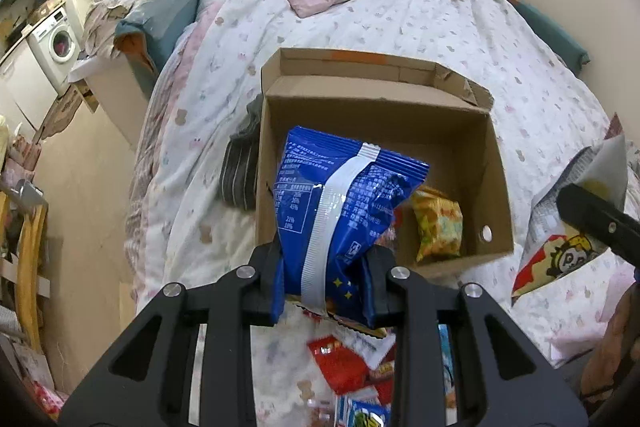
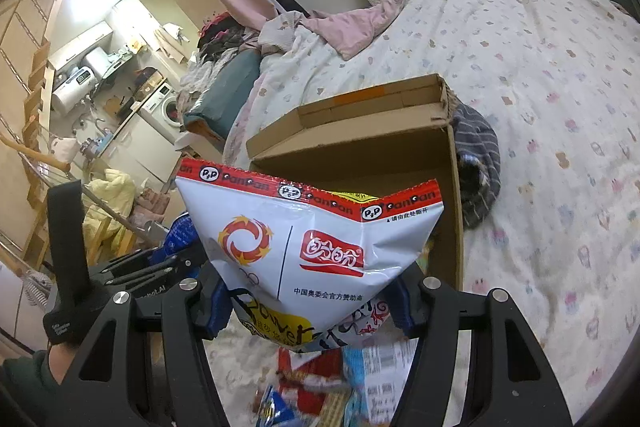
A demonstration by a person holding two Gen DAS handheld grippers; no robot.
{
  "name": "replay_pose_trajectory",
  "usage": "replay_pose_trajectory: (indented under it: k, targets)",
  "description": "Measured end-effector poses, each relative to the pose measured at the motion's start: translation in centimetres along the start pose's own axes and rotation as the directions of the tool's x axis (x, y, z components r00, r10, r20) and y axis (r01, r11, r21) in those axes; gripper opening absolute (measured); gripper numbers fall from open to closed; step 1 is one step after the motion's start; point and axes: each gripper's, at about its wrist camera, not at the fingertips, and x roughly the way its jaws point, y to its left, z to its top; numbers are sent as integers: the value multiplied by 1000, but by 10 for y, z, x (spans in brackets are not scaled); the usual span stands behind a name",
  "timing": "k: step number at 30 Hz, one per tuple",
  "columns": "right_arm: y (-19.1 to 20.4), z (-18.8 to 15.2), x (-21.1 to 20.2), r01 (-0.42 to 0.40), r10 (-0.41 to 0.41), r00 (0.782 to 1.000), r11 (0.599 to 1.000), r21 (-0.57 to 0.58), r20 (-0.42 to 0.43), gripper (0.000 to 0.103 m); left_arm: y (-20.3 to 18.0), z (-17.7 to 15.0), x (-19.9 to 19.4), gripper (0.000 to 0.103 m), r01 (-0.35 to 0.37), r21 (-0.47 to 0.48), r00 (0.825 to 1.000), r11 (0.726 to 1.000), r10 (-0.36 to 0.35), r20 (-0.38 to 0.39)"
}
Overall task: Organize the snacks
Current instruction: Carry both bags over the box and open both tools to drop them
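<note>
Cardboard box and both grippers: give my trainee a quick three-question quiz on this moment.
1. True or false: the open brown cardboard box on the bed is empty.
2. What does the left gripper hold? A) a crinkled blue foil snack bag with a white seam B) a striped sock C) nothing
3. Fill in: the right gripper is shut on a white snack bag with a ___ top edge.

Key
1. False: a yellow snack packet lies inside.
2. A, the blue foil bag.
3. Red, on the white bag.

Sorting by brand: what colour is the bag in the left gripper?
Blue bag with a white seam strip; left wrist view.
</note>
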Motion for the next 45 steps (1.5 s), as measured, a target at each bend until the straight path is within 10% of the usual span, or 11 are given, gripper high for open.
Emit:
replay_pose_trajectory:
  k: [20, 38, 43, 45]
  targets:
    - [-33, 3, 103, 7, -1, 992, 999, 46, -122, 64, -2, -1, 80, 26, 6, -8, 997, 1000, -6, -74]
    - [-37, 6, 108, 1, 8, 994, 997, 82, -111, 67, -4, 2, 81, 27, 24, -23, 998, 999, -25, -54]
    - [-37, 7, 103, -22, 31, 995, 996, 91, -97, 75, -3, 2, 75, 80, 53, -44, 998, 998, -55, -24]
    - [-37, 9, 98, -24, 31, 997, 996, 89, -74, 88, -4, 3, 69, 85, 42, -43, 999, 998, -42, 7]
